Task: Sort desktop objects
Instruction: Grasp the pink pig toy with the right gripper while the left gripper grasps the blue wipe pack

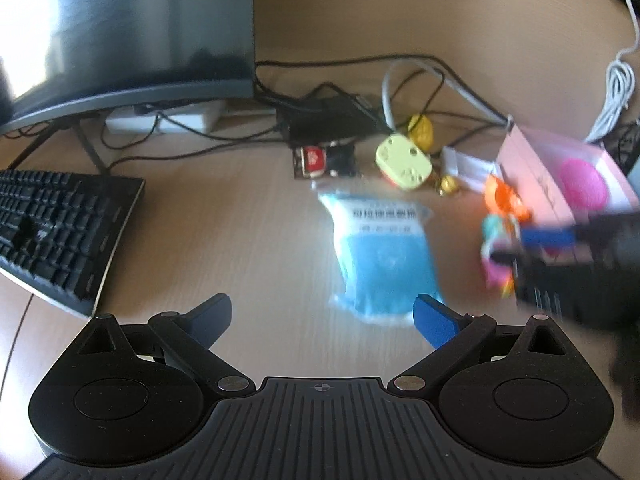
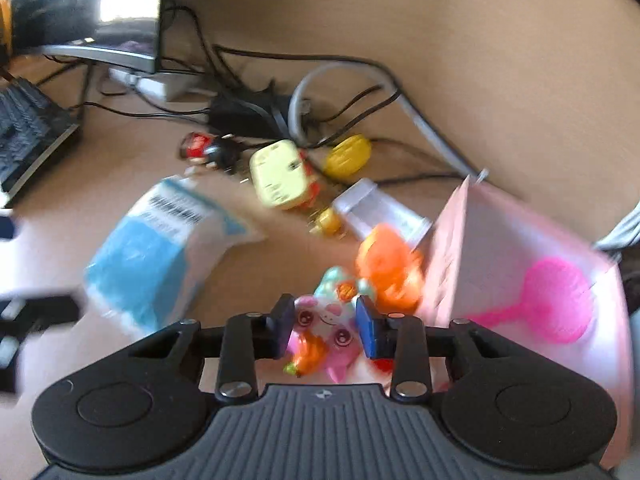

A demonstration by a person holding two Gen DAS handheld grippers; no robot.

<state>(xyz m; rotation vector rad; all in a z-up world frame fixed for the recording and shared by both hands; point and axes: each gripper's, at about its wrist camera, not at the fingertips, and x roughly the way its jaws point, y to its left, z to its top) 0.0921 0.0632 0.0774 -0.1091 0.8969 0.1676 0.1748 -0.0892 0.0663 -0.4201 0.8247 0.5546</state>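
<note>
My right gripper (image 2: 324, 324) is shut on a pink cartoon toy (image 2: 328, 332), its two pads on either side of it. The toy also shows in the left wrist view (image 1: 496, 256), held by the right gripper (image 1: 516, 246). An orange toy (image 2: 388, 268) lies just beyond it, beside a pink box (image 2: 500, 240) with a pink brush (image 2: 556, 300). A blue and white packet (image 2: 160, 240) lies on the desk to the left. My left gripper (image 1: 324, 320) is open and empty, just short of the packet (image 1: 380, 248).
A yellow-green plug-like object (image 2: 276, 180), a yellow object (image 2: 348, 156), a red and black item (image 2: 208, 148) and a white tube (image 2: 376, 208) lie behind. Tangled cables (image 2: 280, 92), a monitor (image 1: 120, 28) and a keyboard (image 1: 56, 232) stand to the left.
</note>
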